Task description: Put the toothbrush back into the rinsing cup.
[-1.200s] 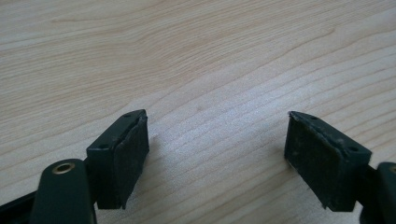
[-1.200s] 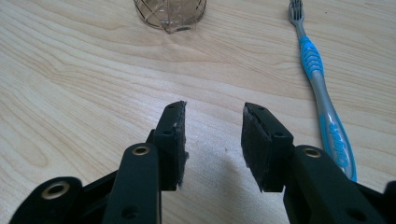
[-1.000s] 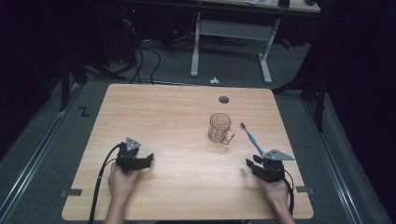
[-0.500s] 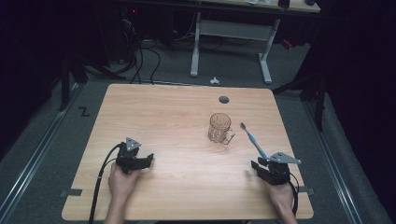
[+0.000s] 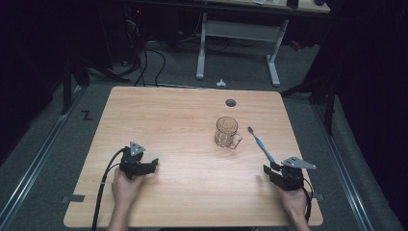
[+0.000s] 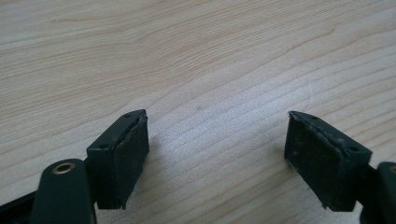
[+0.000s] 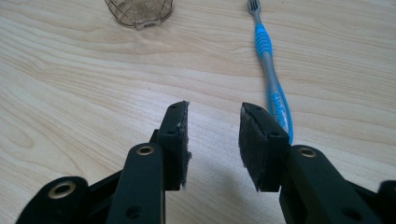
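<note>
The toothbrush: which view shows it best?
The right gripper view: the toothbrush lies close, blue-grey handle and bristles clear, beside the right gripper. The high view shows it small and thin, right of the mug.

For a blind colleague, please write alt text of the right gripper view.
Two black jaws of the right claw stand apart over a light wooden table, nothing between them. A blue and grey toothbrush lies just beyond the right-hand jaw, pointing away, and the base of a clear glass mug is at the top.
</note>
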Tool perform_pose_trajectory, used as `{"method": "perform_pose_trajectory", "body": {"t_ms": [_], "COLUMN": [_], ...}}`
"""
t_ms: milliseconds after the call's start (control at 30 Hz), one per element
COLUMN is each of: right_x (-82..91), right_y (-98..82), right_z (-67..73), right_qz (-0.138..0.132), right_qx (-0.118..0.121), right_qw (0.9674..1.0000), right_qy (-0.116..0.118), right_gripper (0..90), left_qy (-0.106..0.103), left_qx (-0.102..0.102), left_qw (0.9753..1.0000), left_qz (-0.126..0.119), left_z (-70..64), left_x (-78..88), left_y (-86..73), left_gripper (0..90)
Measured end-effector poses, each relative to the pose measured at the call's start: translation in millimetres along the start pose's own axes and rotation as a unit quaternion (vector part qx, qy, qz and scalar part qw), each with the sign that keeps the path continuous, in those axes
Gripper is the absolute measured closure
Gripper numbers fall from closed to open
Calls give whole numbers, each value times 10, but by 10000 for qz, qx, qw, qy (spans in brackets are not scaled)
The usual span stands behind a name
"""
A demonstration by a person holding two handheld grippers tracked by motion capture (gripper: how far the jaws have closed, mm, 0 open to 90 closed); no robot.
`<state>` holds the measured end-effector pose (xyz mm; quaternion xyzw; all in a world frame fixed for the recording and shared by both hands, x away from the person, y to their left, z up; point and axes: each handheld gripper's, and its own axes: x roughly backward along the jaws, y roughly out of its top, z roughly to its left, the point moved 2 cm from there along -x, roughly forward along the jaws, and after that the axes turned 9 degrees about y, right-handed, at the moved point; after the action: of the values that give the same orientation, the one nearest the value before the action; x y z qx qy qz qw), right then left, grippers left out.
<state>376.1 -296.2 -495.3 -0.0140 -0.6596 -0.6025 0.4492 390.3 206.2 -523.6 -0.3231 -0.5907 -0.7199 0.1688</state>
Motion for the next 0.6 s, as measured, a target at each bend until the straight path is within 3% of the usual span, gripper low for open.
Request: {"method": "perform_pose_trajectory", "body": {"t_ms": [367,600], "right_x": [74,65], "right_y": [50,124], "right_z": [-127,-169], "right_qz": [37,109], "right_qx": [7,49], "right_qw": [9999,9998], "right_qy": [-159,-136], "right_gripper": [628,632], "left_qy": [2,2], "left_qx": [9,11], "left_qw": [10000,10000], "left_qz": [0,-3], "left_z": [-3,-3], "left_x": [1,1], "left_y": [-1,-1], "left_gripper": [224,224]}}
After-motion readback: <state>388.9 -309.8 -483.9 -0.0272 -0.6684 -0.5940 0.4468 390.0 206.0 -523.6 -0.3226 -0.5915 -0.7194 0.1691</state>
